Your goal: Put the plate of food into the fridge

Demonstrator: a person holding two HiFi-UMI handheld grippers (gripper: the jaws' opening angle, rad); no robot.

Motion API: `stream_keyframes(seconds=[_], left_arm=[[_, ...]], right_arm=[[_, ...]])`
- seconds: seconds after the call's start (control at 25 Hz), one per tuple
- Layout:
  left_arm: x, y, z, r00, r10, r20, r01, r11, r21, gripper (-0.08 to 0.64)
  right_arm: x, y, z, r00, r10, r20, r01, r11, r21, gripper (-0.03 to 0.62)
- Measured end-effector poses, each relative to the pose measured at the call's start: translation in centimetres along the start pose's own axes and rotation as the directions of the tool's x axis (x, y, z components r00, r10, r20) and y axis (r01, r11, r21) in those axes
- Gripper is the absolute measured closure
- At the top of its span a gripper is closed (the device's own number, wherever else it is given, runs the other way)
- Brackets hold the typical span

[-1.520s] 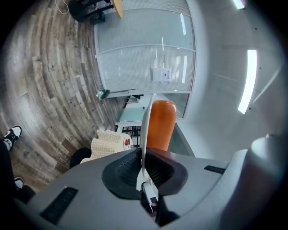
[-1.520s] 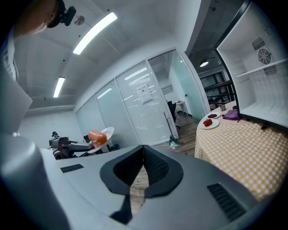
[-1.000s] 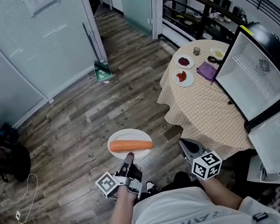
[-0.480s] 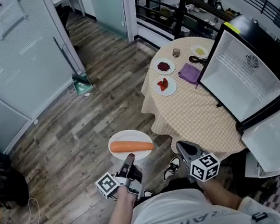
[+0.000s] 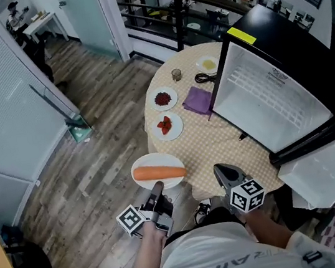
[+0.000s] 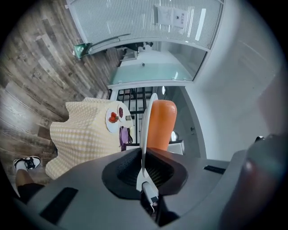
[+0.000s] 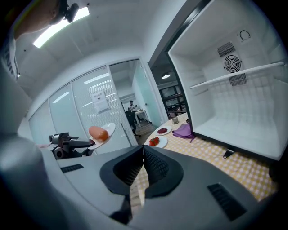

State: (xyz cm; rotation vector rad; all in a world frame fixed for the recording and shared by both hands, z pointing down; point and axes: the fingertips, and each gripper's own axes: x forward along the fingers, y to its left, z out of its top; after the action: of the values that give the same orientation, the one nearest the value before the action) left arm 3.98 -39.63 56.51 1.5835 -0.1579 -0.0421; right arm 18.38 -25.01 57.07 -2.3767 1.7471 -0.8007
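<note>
A white plate [image 5: 156,162] carries one long orange carrot [image 5: 159,173]. My left gripper [image 5: 158,191] is shut on the plate's near rim and holds it level above the floor, beside the table's near edge. In the left gripper view the plate [image 6: 146,134] shows edge-on between the jaws, with the carrot [image 6: 161,125] behind it. My right gripper [image 5: 222,172] hangs shut and empty over the table's near edge. The right gripper view shows the plate with the carrot [image 7: 98,133] at the left. The black fridge [image 5: 279,43] stands on the table with its white inside [image 5: 267,98] open.
A round table with a checked cloth [image 5: 218,138] carries a plate of strawberries [image 5: 166,126], a plate of dark berries [image 5: 163,98], a purple cloth [image 5: 199,100], a small glass [image 5: 176,74] and a yellow dish [image 5: 208,64]. The fridge door [image 5: 324,168] hangs open at the right. Glass partitions stand at the left.
The head view has swung so the table and the fridge sit nearer and more central. The plate stays in the left gripper. Both grippers keep their places in the view.
</note>
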Motion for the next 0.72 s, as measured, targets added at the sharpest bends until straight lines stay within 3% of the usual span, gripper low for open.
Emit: stream_keyframes(seconds=[0.2, 0.4, 0.6, 0.72], left_arm=[[7.1, -0.4, -2.1, 0.994, 0.016, -0.113, -0.015, 1.0, 0.006, 0.532], [12.6, -0.8, -4.6, 0.974, 0.008, -0.227, -0.005, 1.0, 0.014, 0.532], [16.3, -1.1, -6.9, 0.93, 0.019, -0.368, -0.013, 1.0, 0.019, 0.532], [18.3, -0.7, -8.3, 0.887, 0.019, -0.461, -0.019, 1.0, 0.004, 0.532]], right_arm=[[-0.5, -5.1, 2.4, 0.996, -0.075, 0.04, 0.074, 0.996, 0.041, 0.569], [-2.2, -9.8, 2.7, 0.982, -0.178, 0.07, 0.171, 0.981, 0.088, 0.569], [-4.5, -11.7, 2.4, 0.95, -0.298, 0.089, 0.283, 0.946, 0.156, 0.569], [-5.7, -12.2, 2.2, 0.921, -0.377, 0.097, 0.355, 0.916, 0.187, 0.569]])
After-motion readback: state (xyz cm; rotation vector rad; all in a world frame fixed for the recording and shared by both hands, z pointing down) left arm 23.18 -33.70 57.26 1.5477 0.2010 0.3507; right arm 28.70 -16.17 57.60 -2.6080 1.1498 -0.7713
